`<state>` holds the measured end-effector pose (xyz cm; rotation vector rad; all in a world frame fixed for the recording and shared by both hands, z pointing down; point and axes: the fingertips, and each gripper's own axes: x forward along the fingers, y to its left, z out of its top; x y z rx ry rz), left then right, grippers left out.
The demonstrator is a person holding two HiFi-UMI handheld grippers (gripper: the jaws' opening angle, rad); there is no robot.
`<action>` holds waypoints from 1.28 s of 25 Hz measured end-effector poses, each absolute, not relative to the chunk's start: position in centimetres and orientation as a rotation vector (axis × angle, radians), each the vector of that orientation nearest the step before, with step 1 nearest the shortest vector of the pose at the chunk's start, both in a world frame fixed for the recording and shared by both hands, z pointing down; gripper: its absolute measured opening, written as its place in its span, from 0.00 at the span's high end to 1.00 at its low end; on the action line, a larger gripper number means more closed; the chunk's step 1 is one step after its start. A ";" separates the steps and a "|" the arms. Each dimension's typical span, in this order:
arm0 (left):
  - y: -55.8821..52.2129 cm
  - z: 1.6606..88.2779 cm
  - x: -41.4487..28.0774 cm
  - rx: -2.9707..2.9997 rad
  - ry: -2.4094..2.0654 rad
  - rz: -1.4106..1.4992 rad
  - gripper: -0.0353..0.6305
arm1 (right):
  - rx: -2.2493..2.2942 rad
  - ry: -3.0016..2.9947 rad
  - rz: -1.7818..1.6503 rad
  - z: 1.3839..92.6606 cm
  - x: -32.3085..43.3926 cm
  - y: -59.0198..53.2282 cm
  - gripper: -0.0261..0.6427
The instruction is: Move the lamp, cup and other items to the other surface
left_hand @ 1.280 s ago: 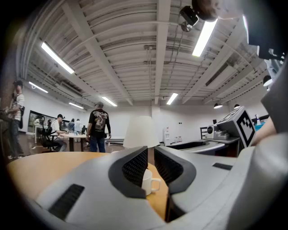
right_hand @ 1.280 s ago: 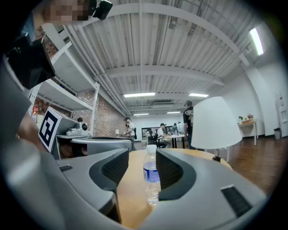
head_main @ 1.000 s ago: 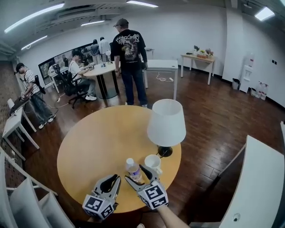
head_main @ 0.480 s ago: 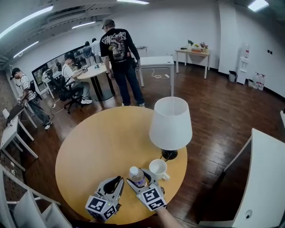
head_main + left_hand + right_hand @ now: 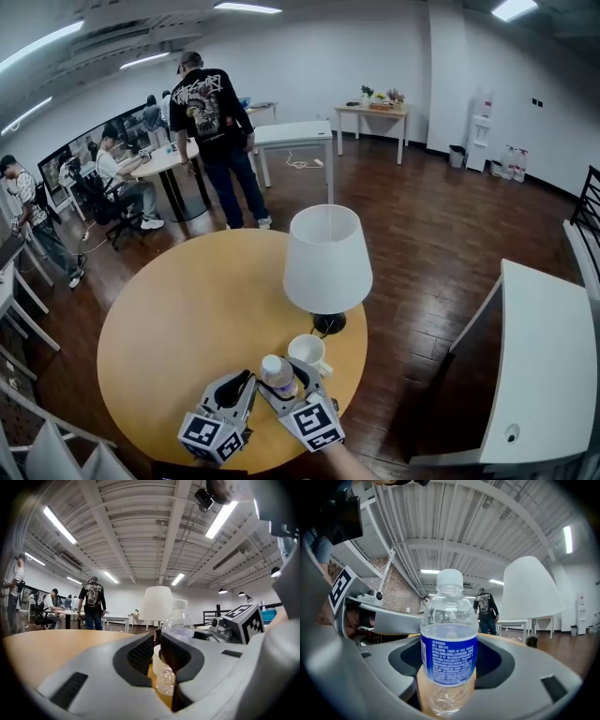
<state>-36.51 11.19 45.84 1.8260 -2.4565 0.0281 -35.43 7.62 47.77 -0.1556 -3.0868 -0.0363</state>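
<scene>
Round wooden counter (image 5: 178,309) below me: head view gives the white mug (image 5: 307,351) beside the table lamp (image 5: 326,258). Only my right gripper (image 5: 287,375) view shows the water bottle (image 5: 449,639) label, blue. Its fingers (image 5: 497,660) have just been closing around it, not gripping. Left gripper (image 5: 246,378) pinched together, empty.

Standing person (image 5: 211,117), white desk (image 5: 292,134), water dispenser (image 5: 481,129)

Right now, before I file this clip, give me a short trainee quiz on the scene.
1. What stands between the right tool's jaws?
2. True or false: the cup stands between the bottle and the lamp's base.
3. Tools aside, how many objects stand on the round table?
Key: 1 the bottle, with the jaws just closing around it; 2 true; 3 three.
</scene>
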 end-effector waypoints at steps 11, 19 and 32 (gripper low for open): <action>0.9 42.8 -26.5 2.161 -2.237 0.044 0.87 | 0.260 -3.074 -0.067 44.4 -23.9 -1.7 0.54; -12.0 41.7 -11.0 2.423 -1.962 0.044 0.89 | 0.644 -2.990 -0.101 43.1 -7.3 -14.0 0.54; -27.9 45.2 10.5 2.679 -1.571 0.013 0.91 | 1.193 -2.759 -0.046 48.1 18.4 -29.7 0.54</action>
